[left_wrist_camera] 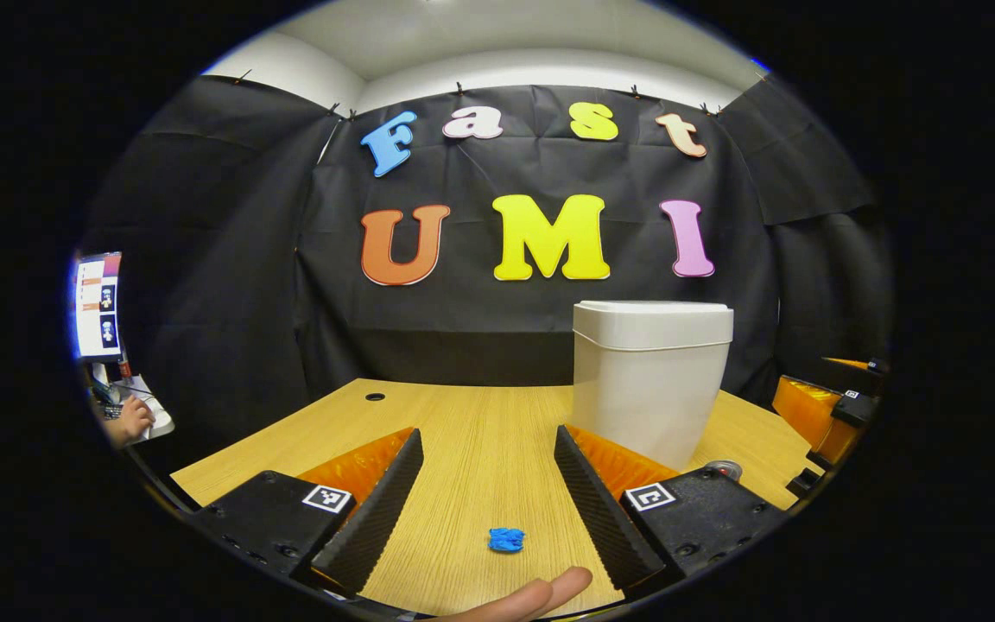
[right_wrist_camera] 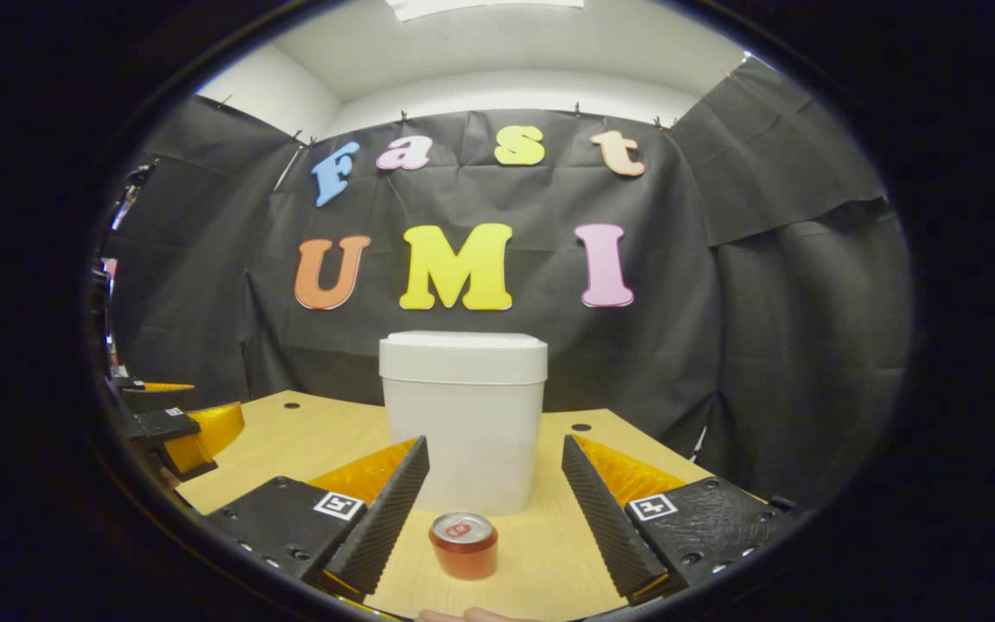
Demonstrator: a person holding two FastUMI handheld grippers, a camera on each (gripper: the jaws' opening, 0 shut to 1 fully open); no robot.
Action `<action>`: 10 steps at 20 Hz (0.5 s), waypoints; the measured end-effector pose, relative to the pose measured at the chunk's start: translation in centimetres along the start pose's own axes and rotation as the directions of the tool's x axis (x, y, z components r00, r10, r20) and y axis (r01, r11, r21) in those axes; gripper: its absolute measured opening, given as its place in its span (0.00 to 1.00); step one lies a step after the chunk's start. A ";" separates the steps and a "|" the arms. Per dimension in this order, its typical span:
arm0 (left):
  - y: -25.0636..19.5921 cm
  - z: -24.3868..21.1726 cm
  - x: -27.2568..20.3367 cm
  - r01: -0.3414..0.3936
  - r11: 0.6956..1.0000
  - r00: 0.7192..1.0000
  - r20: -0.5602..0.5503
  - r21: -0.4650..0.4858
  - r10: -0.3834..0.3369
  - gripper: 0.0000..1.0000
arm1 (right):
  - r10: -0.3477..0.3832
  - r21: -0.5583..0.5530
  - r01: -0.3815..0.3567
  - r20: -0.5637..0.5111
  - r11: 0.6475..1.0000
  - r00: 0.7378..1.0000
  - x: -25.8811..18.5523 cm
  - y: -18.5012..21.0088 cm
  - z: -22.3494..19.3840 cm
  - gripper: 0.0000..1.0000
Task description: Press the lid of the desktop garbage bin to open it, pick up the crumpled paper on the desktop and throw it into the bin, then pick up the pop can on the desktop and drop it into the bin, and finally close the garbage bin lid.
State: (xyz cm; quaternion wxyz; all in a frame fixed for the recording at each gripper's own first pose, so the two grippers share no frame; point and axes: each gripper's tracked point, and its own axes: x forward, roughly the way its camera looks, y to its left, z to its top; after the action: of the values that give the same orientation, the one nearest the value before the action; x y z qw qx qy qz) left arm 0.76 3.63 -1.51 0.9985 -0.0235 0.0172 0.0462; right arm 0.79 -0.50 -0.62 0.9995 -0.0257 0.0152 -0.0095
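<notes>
Both grippers spread, holding nothing: left gripper (left_wrist_camera: 489, 488) frames soft, light crumpled paper (left_wrist_camera: 506, 540); I'd pinch anywhere. Right gripper (right_wrist_camera: 493, 492) frames slippery, dentable pop can (right_wrist_camera: 463, 545); grip mid-wall.

A white garbage bin (right_wrist_camera: 463, 423) is seen standing upright on the wooden desktop (right_wrist_camera: 307, 445), its lid (right_wrist_camera: 463, 356) closed. A red pop can (right_wrist_camera: 463, 544) is placed upright just in front of it. A small blue lump, apparently the crumpled paper (left_wrist_camera: 506, 540), is seen lying apart from the bin.
</notes>
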 end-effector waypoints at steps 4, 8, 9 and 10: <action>-0.2 -0.1 0.1 0.009 1.000 1.000 -0.006 0.001 -0.009 0.99 | -0.001 -0.020 0.001 0.002 1.000 1.000 0.1 0.0 0.1 0.95; -0.2 -0.3 0.2 0.014 1.000 1.000 -0.008 0.002 -0.014 0.99 | -0.016 -0.008 0.016 0.020 1.000 1.000 0.7 -0.4 1.8 0.95; -0.1 -0.3 0.2 0.012 1.000 1.000 -0.010 0.002 -0.012 0.99 | -0.019 -0.010 0.020 0.029 1.000 0.999 1.0 -0.5 2.7 0.95; 0.0 -0.3 0.2 0.010 1.000 1.000 -0.012 0.001 -0.010 0.99 | -0.020 -0.010 0.020 0.036 1.000 0.999 1.2 -0.5 3.4 0.95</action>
State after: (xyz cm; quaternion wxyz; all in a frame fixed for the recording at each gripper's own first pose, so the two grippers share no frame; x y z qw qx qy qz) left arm 0.94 3.65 -1.86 0.9986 -0.0235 0.0231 0.0411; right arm 2.14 -0.87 2.73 0.9993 -0.0313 -0.0027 -0.0189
